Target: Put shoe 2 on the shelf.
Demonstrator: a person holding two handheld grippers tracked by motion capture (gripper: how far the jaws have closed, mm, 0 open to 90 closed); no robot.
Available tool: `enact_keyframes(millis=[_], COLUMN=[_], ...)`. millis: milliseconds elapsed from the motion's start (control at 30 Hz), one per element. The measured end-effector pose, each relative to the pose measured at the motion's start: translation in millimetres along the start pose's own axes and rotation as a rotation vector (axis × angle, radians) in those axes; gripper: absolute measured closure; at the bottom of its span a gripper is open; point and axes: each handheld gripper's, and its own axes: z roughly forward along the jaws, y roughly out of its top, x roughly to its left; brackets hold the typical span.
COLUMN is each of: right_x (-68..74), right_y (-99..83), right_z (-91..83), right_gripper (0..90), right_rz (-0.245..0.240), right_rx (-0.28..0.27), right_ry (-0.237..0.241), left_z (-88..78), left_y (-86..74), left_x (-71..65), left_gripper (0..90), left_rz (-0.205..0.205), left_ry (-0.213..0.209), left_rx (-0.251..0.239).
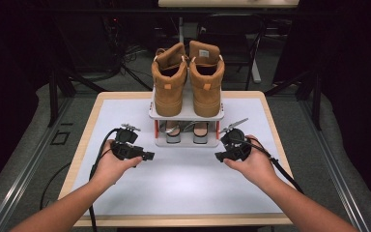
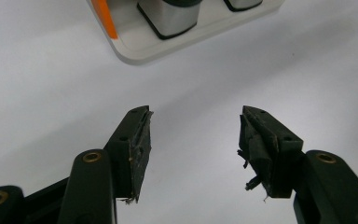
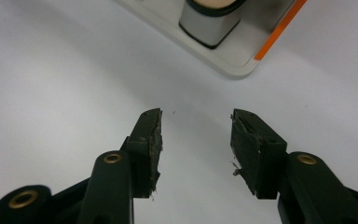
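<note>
No legible text, brand, number or sign: the tongue label of the right boot (image 1: pixel 206 79) is too small to read.

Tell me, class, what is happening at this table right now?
A person holds a gripper in each hand over a white table, in front of a small two-tier shoe rack. A pair of tan boots stands on the top shelf, and silver-heeled shoes sit on the lower one. The left gripper and right gripper both point inward, jaws open with nothing between them, close above the table. Nothing has been picked up yet.
</note>
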Motion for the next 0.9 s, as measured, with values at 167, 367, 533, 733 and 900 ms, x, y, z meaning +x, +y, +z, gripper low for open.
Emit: enact_keyframes(millis=[167,367,533,733,900], right_x=[9.4,14.5,16.5,28.1,33.5], right_y=[-10.3,-25.4,-34.0,-39.3,-42.3], right_z=[10.0,21.7,28.7,38.2,44.5], right_gripper=[52.4,50.2,49.4,46.7,46.5], right_rz=[-0.064,-0.073,-0.102,-0.122,-0.121], right_rx=[-0.009,-0.046,-0.048,-0.077,-0.108], right_ry=[-0.043,-0.006,-0.04,-0.038,-0.055], left_z=[5.0,12.2,22.9,39.6,48.1], left_y=[-11.3,-27.9,-40.6,-56.5,-62.6], left_x=[1.5,7.3,7.8,4.3,1.2], left_gripper=[41.7,40.9,40.8,39.5,38.9], left_rz=[0.013,0.025,0.051,0.077,0.079], left_ry=[0.004,0.019,0.047,0.055,0.058], left_rx=[-0.043,-0.086,-0.095,-0.137,-0.157])
